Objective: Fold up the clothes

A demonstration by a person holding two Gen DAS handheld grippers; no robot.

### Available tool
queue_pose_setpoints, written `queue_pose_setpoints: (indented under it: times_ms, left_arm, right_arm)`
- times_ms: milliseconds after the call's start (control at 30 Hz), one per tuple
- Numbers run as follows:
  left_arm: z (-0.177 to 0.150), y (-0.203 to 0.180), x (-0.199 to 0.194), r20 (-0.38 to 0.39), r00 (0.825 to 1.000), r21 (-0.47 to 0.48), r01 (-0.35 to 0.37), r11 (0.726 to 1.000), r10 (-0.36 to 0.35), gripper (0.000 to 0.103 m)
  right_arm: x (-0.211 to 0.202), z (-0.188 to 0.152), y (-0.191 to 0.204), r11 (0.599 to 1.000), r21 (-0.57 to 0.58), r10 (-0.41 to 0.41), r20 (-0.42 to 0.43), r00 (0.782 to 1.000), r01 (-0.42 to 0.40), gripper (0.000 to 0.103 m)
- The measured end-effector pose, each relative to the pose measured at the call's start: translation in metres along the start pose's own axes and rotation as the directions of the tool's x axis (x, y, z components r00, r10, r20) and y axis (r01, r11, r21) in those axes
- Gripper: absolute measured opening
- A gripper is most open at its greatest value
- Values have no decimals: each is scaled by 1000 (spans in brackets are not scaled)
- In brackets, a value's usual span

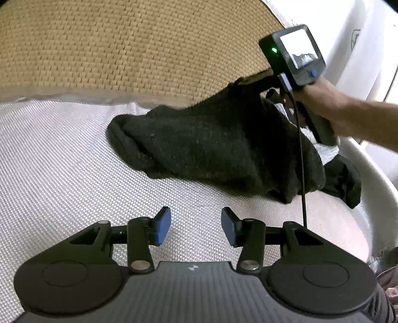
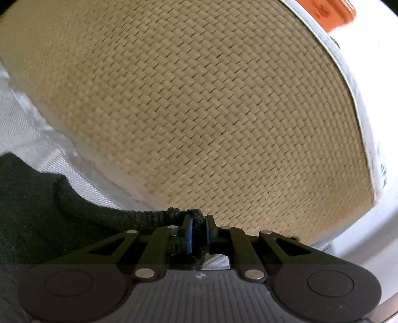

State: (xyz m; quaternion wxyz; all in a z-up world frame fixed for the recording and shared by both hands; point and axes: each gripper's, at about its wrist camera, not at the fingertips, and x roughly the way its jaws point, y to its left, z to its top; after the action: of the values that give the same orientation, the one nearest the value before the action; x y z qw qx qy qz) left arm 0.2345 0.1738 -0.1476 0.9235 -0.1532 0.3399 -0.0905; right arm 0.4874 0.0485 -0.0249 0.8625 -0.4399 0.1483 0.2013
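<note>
A dark knitted garment [image 1: 219,151] lies bunched on the white woven cover [image 1: 62,161], one end lifted at the upper right. My right gripper [image 1: 253,82] holds that lifted edge, a person's hand around its handle. In the right wrist view the right gripper [image 2: 199,231] is shut on the dark knit edge [image 2: 139,216], which trails off to the lower left. My left gripper [image 1: 196,224] hovers over the cover in front of the garment, its blue pads [image 1: 163,226] apart with nothing between them.
A tan woven headboard or cushion [image 1: 139,47] rises behind the cover and fills the right wrist view [image 2: 199,111]. White panels [image 1: 368,49] stand at the right. An orange object [image 2: 333,10] shows at the top right. A black cable [image 1: 302,161] hangs from the right gripper.
</note>
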Motion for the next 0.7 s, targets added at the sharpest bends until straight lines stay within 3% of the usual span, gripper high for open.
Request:
queue_pose_setpoints:
  times_ms: [67, 100, 167, 267, 467, 700]
  left_arm:
    - [-3, -1, 2, 0, 1000, 0, -2, 1000, 2, 49]
    - [-5, -1, 3, 0, 1000, -3, -4, 1000, 4, 49]
    - [-7, -1, 4, 0, 1000, -8, -5, 1000, 5, 49]
    - [-8, -2, 9, -6, 1000, -14, 0, 1000, 0, 49]
    - [-13, -4, 14, -21, 1000, -13, 1, 1000, -1, 49]
    - [-16, -8, 13, -11, 1000, -10, -18, 1000, 18, 49]
  right_arm:
    - [5, 10, -7, 999, -22, -33, 4, 999, 33, 8]
    - [6, 16, -15, 998, -12, -69, 21, 997, 69, 0]
    - [8, 32, -37, 989, 32, -144, 39, 989, 143, 0]
    - [17, 41, -53, 999, 42, -28, -39, 999, 30, 0]
    - [-5, 15, -37, 990, 96, 102, 14, 995, -103, 0]
    - [-31, -26, -31, 950, 189, 249, 21, 968, -249, 2]
